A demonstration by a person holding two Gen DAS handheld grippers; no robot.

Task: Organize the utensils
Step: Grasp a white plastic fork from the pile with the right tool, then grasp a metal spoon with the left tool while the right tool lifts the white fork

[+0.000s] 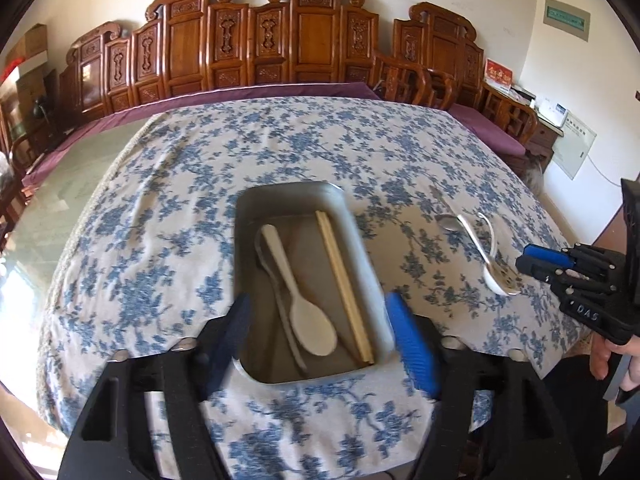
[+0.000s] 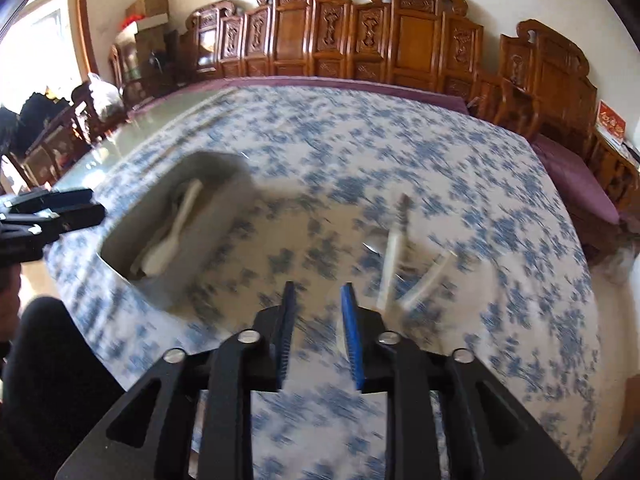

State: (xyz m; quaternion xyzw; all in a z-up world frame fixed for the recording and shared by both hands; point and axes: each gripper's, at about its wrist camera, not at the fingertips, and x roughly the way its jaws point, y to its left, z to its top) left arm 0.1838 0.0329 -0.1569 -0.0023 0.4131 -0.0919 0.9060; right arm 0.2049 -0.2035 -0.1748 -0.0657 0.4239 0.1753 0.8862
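L wrist cam: my left gripper hangs over the near end of the grey rectangular metal tray, jaws spread wide, nothing between them; the blue ribbed pads straddle the tray's near end. Tray sits on the white tablecloth w/ blue flower print, roughly mid-table.

In tray: a cream plastic rice paddle, bowl end toward me; a thin grey metal utensil lying just beside and partly under it (type unclear, only the handle reads); a pair of pale wooden chopsticks along the tray's right wall, side by side.

Outside tray, to the right on the cloth: a white ceramic soup spoon w/ patterned bowl and a steel spoon whose bowl shows at the far end; the two overlap. My right gripper is low beside the white spoon's bowl, tips near it; contact — can't tell from this cam.

R wrist cam: heavy motion blur. Right gripper's jaws stand at a narrow gap, blue pads apart, w/ cloth visible between them, nothing gripped. The loose spoons show as pale streaks just ahead and right of the tips, not between them. Tray is off to the left, w/ left gripper's tips at the frame's left edge.

Background: carved brown wooden bench backs along the wall.
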